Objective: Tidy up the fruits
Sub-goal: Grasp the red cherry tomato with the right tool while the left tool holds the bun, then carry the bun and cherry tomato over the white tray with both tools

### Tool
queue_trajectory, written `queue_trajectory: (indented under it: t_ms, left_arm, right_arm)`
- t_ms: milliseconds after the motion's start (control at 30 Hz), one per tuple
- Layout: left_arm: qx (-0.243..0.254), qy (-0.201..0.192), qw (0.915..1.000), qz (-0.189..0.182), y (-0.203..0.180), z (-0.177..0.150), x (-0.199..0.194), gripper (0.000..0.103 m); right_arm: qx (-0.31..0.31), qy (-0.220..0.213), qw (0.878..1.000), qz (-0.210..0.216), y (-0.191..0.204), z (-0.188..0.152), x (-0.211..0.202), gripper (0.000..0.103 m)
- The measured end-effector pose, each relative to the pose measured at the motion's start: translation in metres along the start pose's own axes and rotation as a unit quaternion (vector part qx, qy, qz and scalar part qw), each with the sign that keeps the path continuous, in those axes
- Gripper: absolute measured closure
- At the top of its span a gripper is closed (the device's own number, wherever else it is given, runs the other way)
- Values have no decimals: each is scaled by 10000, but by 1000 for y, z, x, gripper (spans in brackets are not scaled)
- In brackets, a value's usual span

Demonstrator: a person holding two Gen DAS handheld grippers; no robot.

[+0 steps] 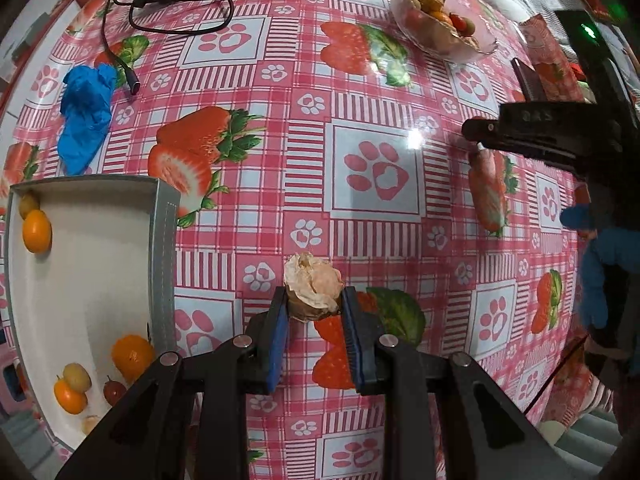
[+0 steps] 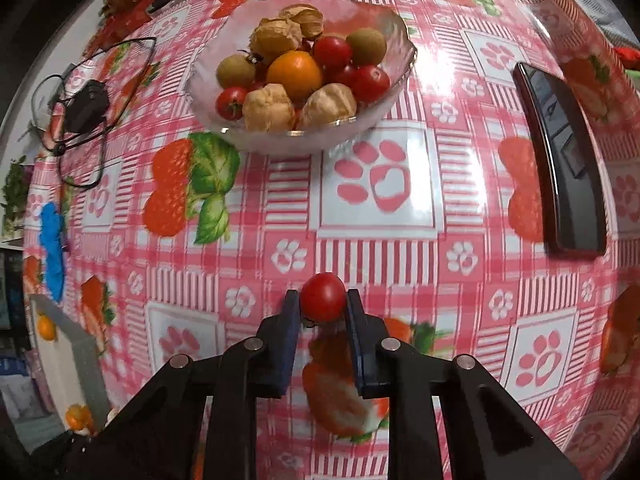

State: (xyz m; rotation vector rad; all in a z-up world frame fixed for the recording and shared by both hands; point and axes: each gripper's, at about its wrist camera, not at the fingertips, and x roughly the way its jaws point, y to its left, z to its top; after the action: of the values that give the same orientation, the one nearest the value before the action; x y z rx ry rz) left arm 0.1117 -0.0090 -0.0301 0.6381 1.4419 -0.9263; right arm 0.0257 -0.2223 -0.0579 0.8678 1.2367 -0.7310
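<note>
The left gripper (image 1: 314, 300) is pinching a papery husk fruit (image 1: 314, 286) at its fingertips, above the counter (image 1: 376, 92) just right of the tray (image 1: 92, 256). The right gripper (image 2: 323, 300) is clamping a tomato (image 2: 323, 297) at its very tips, near the bowl (image 2: 400, 40). Both holds are looking shallow: the husk risks crushing or tearing, and the smooth tomato risks squirting out and rolling away.

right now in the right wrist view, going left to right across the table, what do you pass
blue glove → black adapter with its cable → glass fruit bowl → cherry tomato held in the right gripper → black phone
</note>
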Motion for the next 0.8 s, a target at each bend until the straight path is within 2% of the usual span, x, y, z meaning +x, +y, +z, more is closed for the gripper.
queue_trajectory:
  t_ms: [200,333,800]
  left_arm:
    - [34,19,9998,-218,5,-12,-13,74]
    - [23,12,9997,-261,9,-19,-19,74]
    - [-51,-86,9998,-154,31,-54,-46,74]
  right_arm:
    - [292,37,9976,619,-16,-35,-21,79]
    - [533,146,9949,839,-23,-62,-28,79]
    - [485,509,9950,712,-14,-149,-40,79]
